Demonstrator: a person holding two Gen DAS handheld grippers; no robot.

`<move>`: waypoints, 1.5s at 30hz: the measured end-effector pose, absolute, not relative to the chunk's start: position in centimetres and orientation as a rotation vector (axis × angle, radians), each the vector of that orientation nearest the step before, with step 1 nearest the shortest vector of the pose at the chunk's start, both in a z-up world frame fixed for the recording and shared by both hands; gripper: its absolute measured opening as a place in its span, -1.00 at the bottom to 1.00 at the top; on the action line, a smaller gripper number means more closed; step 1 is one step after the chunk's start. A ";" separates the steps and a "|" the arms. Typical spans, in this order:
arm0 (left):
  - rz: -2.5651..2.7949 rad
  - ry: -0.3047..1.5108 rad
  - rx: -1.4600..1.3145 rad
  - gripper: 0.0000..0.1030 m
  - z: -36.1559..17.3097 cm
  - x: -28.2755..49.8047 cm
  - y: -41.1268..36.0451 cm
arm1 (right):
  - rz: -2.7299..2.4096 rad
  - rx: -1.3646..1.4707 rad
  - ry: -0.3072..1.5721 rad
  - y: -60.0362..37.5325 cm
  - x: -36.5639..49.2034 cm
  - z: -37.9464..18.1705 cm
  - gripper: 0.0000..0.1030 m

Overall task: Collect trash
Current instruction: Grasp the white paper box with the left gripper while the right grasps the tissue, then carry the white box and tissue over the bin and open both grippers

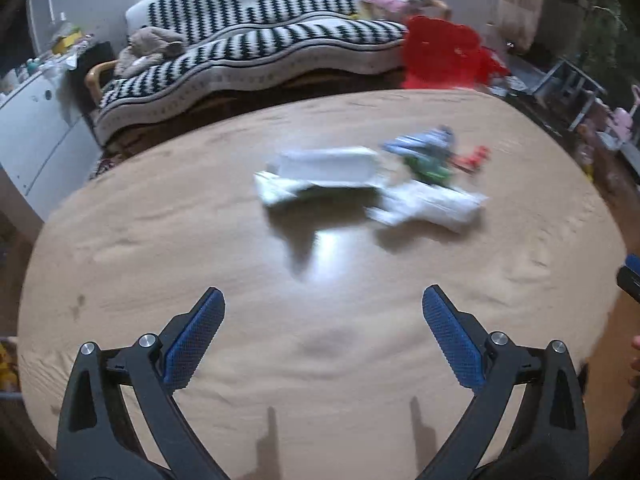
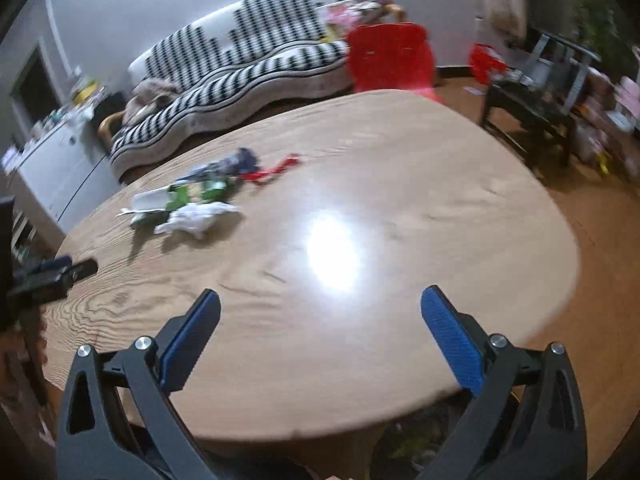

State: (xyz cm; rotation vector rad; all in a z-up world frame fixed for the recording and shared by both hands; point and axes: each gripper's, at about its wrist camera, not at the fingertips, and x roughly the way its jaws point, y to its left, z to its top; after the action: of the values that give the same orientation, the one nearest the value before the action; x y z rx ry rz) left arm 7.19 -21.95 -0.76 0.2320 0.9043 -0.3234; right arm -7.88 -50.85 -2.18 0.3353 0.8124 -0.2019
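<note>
A pile of trash lies on the round wooden table (image 1: 160, 280). In the left wrist view it holds a white carton (image 1: 324, 174), a crumpled white wrapper (image 1: 432, 206), a blue wrapper (image 1: 424, 142), a green wrapper (image 1: 432, 168) and a red scrap (image 1: 474, 156). My left gripper (image 1: 322, 300) is open and empty, short of the pile. In the right wrist view the pile sits far left: white wrapper (image 2: 196, 218), green wrapper (image 2: 192, 194), blue wrapper (image 2: 232, 162), red scrap (image 2: 274, 170). My right gripper (image 2: 320, 300) is open and empty over the table (image 2: 440, 220).
A red plastic chair (image 1: 440, 52) stands behind the table, and a black-and-white striped sofa (image 1: 256, 52) beyond it. A white cabinet (image 1: 36, 136) is at the left. A dark low table (image 2: 528, 116) and shelving stand at the right. The left gripper shows at the right view's left edge (image 2: 52, 276).
</note>
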 end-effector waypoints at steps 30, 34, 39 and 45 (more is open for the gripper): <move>-0.717 1.021 0.579 -0.51 -4.4 22.0 -27.2 | 0.180 0.042 1.057 -39.9 14.1 -7.6 -0.29; -0.750 1.014 0.542 -0.89 -4.1 21.5 -26.7 | 0.191 0.054 1.044 -39.8 13.4 -7.6 -0.43; -0.719 0.987 0.502 -0.99 -3.1 20.4 -26.0 | 0.165 0.067 1.021 -40.2 11.9 -6.8 -0.46; -0.710 0.981 0.439 -1.00 -2.1 18.8 -24.9 | 0.139 0.079 1.003 -40.8 9.9 -5.5 -0.46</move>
State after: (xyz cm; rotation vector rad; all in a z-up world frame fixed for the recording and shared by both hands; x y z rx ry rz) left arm 18.77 -24.89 -2.05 0.4387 0.9811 -0.7102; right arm 9.95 -40.80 -5.47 0.0787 1.0031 0.1386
